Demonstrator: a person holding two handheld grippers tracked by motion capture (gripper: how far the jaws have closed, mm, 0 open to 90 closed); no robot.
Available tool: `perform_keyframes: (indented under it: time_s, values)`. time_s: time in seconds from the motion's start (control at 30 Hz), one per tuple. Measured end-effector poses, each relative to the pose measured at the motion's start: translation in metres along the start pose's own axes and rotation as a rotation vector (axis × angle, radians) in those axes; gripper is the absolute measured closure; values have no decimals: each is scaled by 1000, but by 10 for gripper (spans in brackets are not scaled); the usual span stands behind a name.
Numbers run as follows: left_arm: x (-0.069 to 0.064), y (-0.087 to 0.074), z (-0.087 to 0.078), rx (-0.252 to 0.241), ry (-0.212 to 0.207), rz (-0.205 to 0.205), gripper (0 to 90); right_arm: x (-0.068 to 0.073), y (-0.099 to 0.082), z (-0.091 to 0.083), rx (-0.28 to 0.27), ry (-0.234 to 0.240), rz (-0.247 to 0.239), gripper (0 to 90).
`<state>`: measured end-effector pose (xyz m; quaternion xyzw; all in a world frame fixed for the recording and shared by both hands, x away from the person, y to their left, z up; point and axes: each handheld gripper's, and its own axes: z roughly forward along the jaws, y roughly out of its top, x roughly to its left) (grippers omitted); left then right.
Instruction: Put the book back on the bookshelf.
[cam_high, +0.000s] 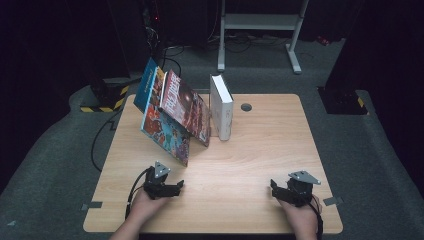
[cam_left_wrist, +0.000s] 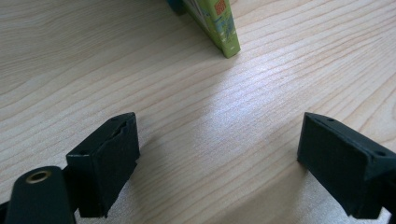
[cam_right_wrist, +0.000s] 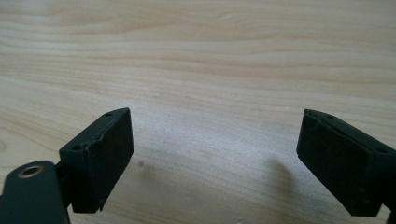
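Observation:
Several books stand at the back left of the wooden table (cam_high: 260, 150). A blue book (cam_high: 146, 82), a colourful picture book (cam_high: 167, 132) and a red-covered book (cam_high: 187, 107) lean to the right toward an upright white book (cam_high: 221, 107). My left gripper (cam_high: 178, 186) rests near the front edge, below the leaning books, with its jaws wide apart and nothing between them (cam_left_wrist: 219, 140). A green-edged book corner (cam_left_wrist: 222, 32) shows just ahead of it. My right gripper (cam_high: 273, 187) sits low at the front right, open over bare wood (cam_right_wrist: 215, 140).
A round cable hole (cam_high: 246, 107) lies right of the white book. Behind the table stand a white metal frame (cam_high: 260, 22) and a yellow-and-black striped base (cam_high: 107, 100) on grey carpet. A black cable (cam_high: 97, 140) runs down the left side.

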<state>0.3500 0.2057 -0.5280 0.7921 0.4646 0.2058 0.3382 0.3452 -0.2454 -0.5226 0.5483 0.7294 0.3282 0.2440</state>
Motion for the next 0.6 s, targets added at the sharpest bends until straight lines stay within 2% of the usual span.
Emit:
perform_keyframes:
  time_s: [0.03, 0.07, 0.27, 0.4, 0.47, 0.6]
  values:
    - [0, 0, 0, 0, -1, 2, 128, 0, 1, 3, 51, -1, -5, 94]
    - [0, 0, 0, 1, -3, 3, 128, 1, 2, 5, 65, -5, -19, 94]
    - [-1, 2, 2, 1, -16, 7, 127, 1, 3, 6, 67, -10, -15, 96]
    - [0, 4, 3, 5, -13, 5, 130, 3, 2, 5, 59, -36, -17, 99]
    - [-1, 4, 3, 5, -10, 2, 132, 3, 3, 7, 64, -27, -1, 97]
    - [-1, 3, 3, -4, -5, -2, 139, 3, 3, 7, 65, -27, -3, 98]
